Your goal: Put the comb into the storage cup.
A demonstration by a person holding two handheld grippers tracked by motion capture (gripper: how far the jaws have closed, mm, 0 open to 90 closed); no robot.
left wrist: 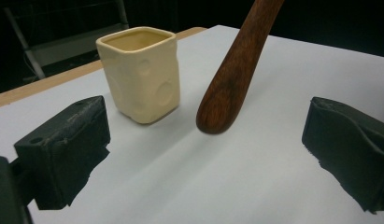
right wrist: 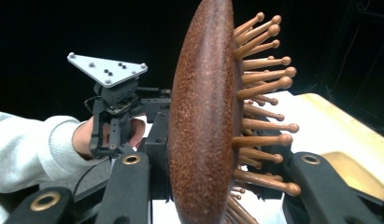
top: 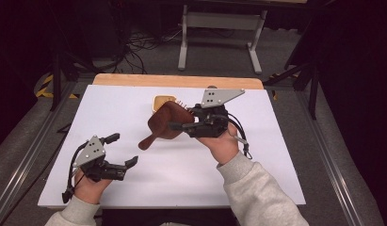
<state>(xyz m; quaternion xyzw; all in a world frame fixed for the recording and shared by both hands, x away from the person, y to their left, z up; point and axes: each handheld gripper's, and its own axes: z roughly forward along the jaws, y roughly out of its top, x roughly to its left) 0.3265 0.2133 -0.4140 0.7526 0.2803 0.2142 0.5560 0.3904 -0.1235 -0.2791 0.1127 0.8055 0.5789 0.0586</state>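
Note:
A dark wooden hairbrush (top: 164, 124) hangs tilted above the table's middle, its handle end (top: 144, 143) pointing down and left. My right gripper (top: 178, 124) is shut on the brush head (right wrist: 203, 121), one jaw on its smooth back and the other against the wooden bristles (right wrist: 262, 93). Just behind the brush stands a cream square cup (top: 163, 100), upright and empty as far as its rim shows (left wrist: 140, 74). My left gripper (top: 124, 149) rests open near the front left. Between its fingers (left wrist: 63, 149) the brush handle (left wrist: 231, 74) hangs beyond them, beside the cup.
The white table top (top: 134, 179) has a wooden strip (top: 177, 80) along its far edge. On the floor beyond are a grey metal stand (top: 219, 28) and cables (top: 139, 44). Metal rails (top: 26, 160) run along both sides.

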